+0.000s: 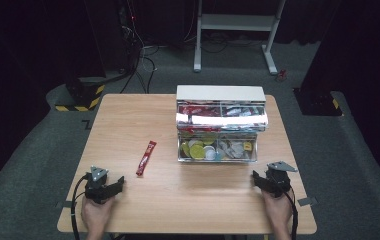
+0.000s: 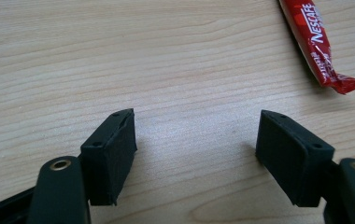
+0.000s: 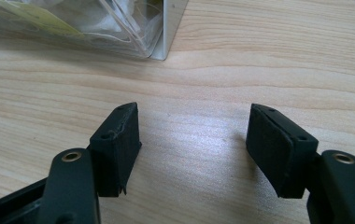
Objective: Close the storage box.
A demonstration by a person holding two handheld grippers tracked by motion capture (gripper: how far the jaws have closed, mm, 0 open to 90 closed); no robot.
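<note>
The light wooden table carries all the items. At its far middle stands the two-tier clear plastic organiser box with a white top; its upper tier holds red sachets and its lower compartments hold round capsules and small packets, and a corner of its clear wall appears in the right gripper view. The work item is the slim red Nescafé stick sachet, lying flat and alone on the bare wood to the left of the box, ahead and to the right of the left gripper; its crimped near end shows in the left gripper view. Handling judgement: the sachet is very light, thin and pliable, with a glossy film that is likely slippery, and it bends if taken at one end. Grip it across the narrow width near mid-length, pads pressing the flat faces, with moderate force to avoid bursting the seal. The left gripper rests on the table with jaws spread and nothing between them. The right gripper, near the box's front right corner, also stands spread wide and empty.
</note>
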